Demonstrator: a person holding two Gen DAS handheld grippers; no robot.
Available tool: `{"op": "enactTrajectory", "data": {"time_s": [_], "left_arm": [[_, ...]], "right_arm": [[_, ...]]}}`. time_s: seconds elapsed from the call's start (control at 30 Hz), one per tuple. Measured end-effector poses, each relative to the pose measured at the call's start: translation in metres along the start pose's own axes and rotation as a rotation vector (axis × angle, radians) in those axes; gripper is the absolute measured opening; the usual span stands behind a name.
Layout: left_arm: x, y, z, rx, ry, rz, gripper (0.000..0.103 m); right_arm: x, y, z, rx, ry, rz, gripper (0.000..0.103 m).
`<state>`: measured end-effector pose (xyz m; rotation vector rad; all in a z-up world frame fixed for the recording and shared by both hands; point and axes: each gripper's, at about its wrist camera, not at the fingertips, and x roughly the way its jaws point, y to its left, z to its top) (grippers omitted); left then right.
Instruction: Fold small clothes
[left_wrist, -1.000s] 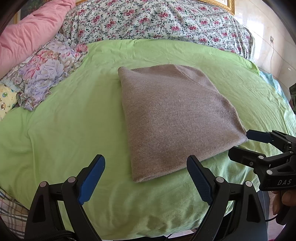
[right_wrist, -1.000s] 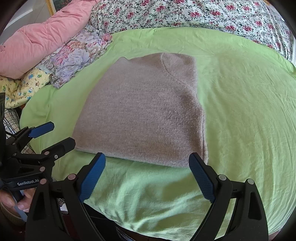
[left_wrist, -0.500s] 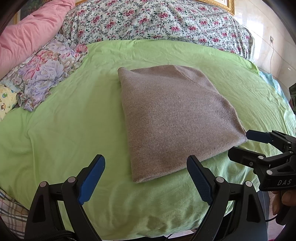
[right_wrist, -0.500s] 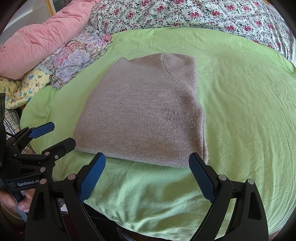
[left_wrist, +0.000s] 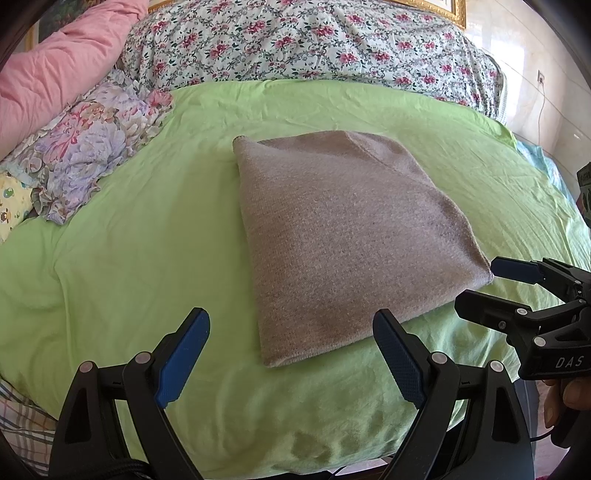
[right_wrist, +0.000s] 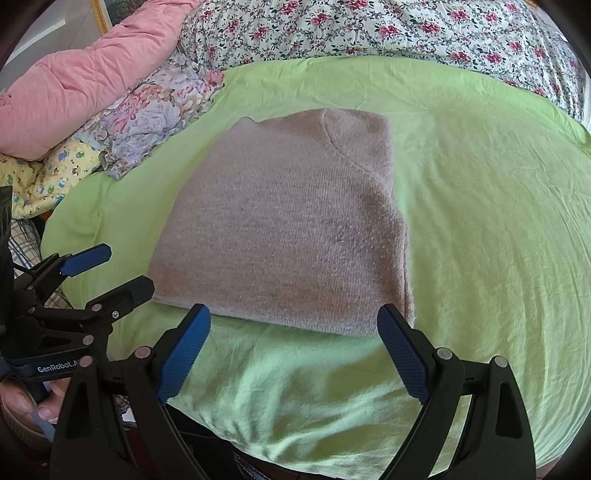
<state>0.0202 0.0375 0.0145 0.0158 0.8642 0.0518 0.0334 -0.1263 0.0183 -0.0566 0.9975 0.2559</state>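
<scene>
A grey-brown knit garment (left_wrist: 343, 236) lies folded into a flat rectangle on the green sheet (left_wrist: 147, 240); it also shows in the right wrist view (right_wrist: 288, 229). My left gripper (left_wrist: 291, 354) is open and empty, hovering just short of the garment's near edge. My right gripper (right_wrist: 293, 350) is open and empty at the garment's near edge. Each gripper also shows in the other's view: the right gripper (left_wrist: 484, 284) by the garment's right corner, the left gripper (right_wrist: 114, 273) by its left corner. Neither touches the cloth.
A pink quilt (left_wrist: 55, 70), a floral pillow (left_wrist: 88, 147) and a patterned cloth (right_wrist: 48, 177) lie at the left. A rose-print bedspread (left_wrist: 314, 40) runs along the back. The bed's front edge (left_wrist: 258, 454) is just below the grippers. A wall (left_wrist: 546, 92) stands at the right.
</scene>
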Motion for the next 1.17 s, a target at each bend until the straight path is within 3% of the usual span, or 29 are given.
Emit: {"op": "enactTrajectory", "data": {"time_s": [0.57, 1.17], "left_arm": [[0.0, 0.0, 0.01, 0.002, -0.015, 0.007, 0.09], [0.009, 0.012, 0.037, -0.03, -0.033, 0.035, 0.09]], "right_arm": [[-0.001, 0.0, 0.004, 0.004, -0.014, 0.006, 0.092], [0.002, -0.013, 0.031, 0.015, -0.047, 0.007, 0.092]]}}
